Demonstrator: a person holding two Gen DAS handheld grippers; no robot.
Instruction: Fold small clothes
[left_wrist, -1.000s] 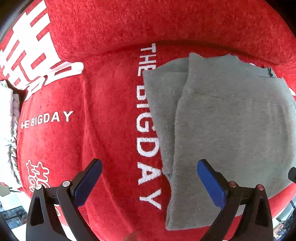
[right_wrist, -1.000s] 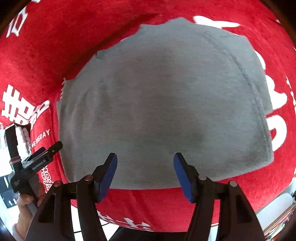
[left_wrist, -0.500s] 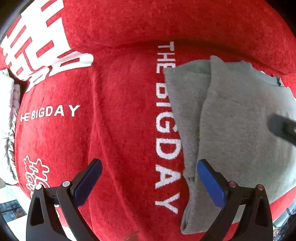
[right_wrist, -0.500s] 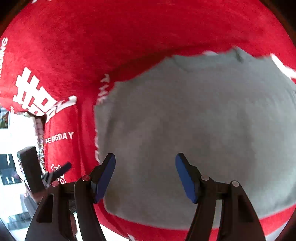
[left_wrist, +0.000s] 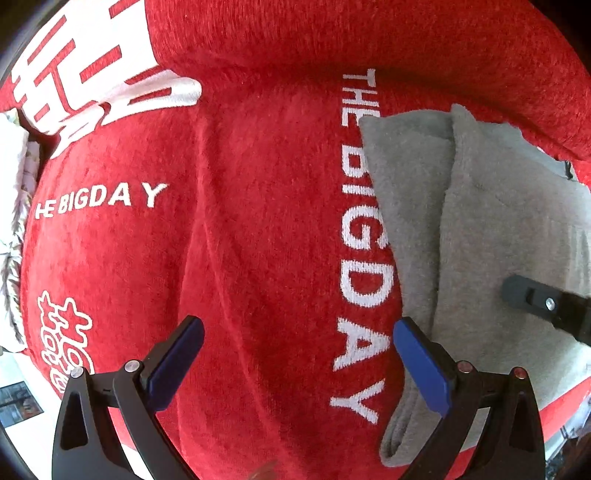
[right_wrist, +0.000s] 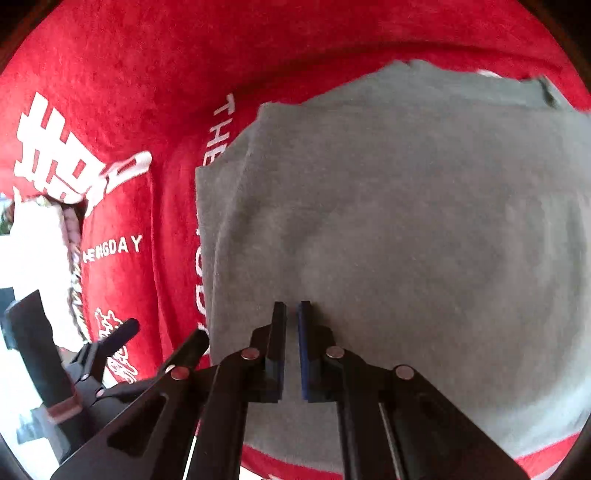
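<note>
A grey folded garment (left_wrist: 480, 229) lies flat on the red plush cover (left_wrist: 258, 221), its left edge over the white lettering. In the right wrist view the garment (right_wrist: 406, 221) fills most of the frame. My left gripper (left_wrist: 295, 354) is open and empty, left of the garment's near left edge; its right finger (left_wrist: 421, 362) sits at that edge. My right gripper (right_wrist: 291, 314) has its jaws nearly closed with a thin gap, low over the garment's middle, nothing seen between them. It shows as a dark tip in the left wrist view (left_wrist: 535, 299).
The red cover carries white characters (left_wrist: 92, 74) and "THE BIGDAY" lettering (left_wrist: 99, 201). A raised red cushion edge (left_wrist: 369, 37) runs along the back. A white fringed cloth (left_wrist: 14, 206) lies at the far left. The left gripper shows in the right wrist view (right_wrist: 92, 354).
My right gripper closed from wide open to nearly shut and shifted left over the garment. My left gripper drifted left, so the garment moved right in its view.
</note>
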